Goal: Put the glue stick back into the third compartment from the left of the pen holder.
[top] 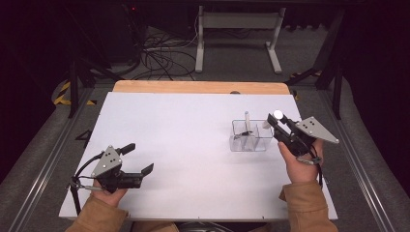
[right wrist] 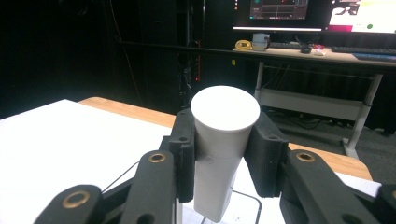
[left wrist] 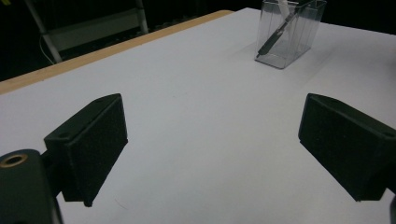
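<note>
Nearest the person, at the near left corner of the white table (top: 183,145), the left tongs (top: 138,159) rest low over the surface in the left hand (top: 110,191). Their jaws stand wide apart with nothing between them; the left gripper view looks between the two black pads at bare table.

Farther out on the right side, the right hand (top: 300,164) holds the right tongs (top: 273,121) tilted up and away from the person. Their jaws are drawn in around a white marker-like cylinder (right wrist: 223,140), one pad pressed to each side of it. The right gripper view shows its flat round end (right wrist: 225,107) facing the camera and its body running down toward the clear rim below.

Just beside those tongs, toward the table's middle, stands a clear plastic organiser box (top: 251,136) with compartments. A black pen (left wrist: 279,32) leans slantwise inside it, and a pale stick (top: 247,120) rises upright from its far side. The held cylinder hangs over the box's right end.

Beyond the table's wooden far edge (top: 200,87) lie a white desk frame (top: 239,36) and loose cables (top: 162,58) on the floor.
</note>
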